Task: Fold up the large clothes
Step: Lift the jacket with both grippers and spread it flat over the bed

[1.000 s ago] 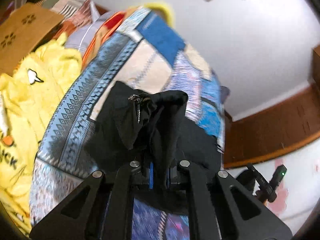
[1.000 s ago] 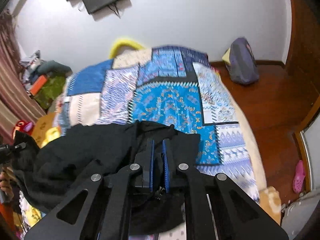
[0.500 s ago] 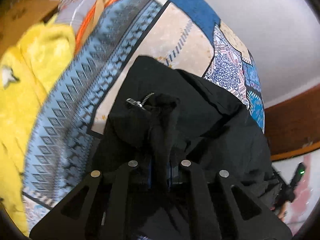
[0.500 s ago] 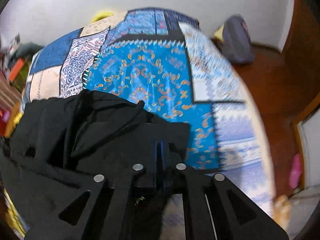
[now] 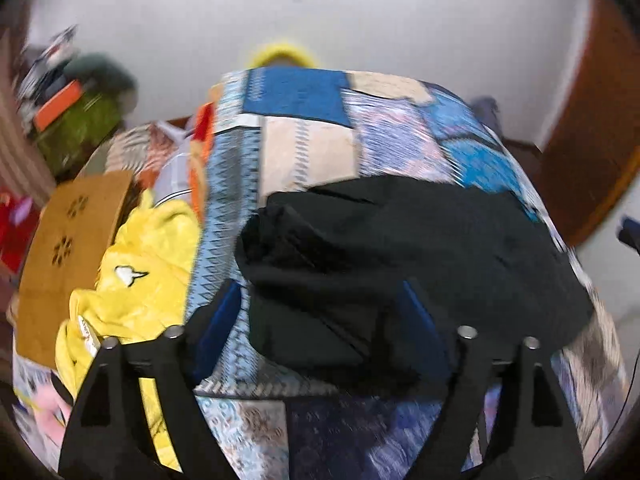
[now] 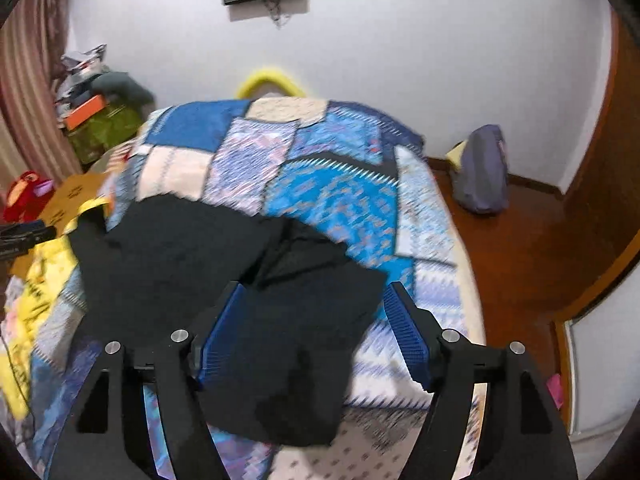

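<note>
Black garment spread loose on the patchwork bed, left tongs and right tongs just opened wide, pads clear of the cloth, yellow clothing and cardboard beside the bed, grey bag on the floor.

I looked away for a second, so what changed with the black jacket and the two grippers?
Both grippers let go: the left gripper and right gripper were clamped on the black jacket, and their jaws have just been opening. The jacket dropped onto the patchwork bedspread. The yellow garment stayed beside it.
</note>
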### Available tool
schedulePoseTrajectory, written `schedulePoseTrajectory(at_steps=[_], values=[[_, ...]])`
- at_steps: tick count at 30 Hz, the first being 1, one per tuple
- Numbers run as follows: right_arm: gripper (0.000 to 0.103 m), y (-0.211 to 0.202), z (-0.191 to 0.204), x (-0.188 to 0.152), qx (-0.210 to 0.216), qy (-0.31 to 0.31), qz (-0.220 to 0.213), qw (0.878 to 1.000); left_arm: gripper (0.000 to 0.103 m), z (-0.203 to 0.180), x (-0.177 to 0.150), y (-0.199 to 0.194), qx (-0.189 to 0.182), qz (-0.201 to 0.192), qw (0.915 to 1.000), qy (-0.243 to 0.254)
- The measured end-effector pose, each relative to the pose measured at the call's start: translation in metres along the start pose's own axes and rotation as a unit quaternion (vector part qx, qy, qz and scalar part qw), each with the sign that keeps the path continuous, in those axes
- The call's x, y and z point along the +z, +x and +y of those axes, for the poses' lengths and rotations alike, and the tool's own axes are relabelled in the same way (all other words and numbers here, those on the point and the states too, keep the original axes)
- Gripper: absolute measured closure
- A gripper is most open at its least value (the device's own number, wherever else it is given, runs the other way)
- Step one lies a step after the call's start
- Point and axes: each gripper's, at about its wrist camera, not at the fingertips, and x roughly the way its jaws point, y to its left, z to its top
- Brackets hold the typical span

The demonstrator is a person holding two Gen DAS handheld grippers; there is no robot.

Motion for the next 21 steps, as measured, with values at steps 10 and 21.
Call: schedulePoseTrajectory(at_steps=[10, 21], values=[[0.035, 0.056, -0.017, -0.04, 0.003, 0.024, 0.063, 0.998, 0.018, -0.085, -0.048, 0.018, -0.041, 0.029, 0.9963, 0.071], [0.045, 0.132, -0.061, -0.04, 0.114, 0.143, 0.11, 0.977, 0.014, -0.122, -0.056, 0.06, -0.018, 0.032, 0.9968, 0.07]])
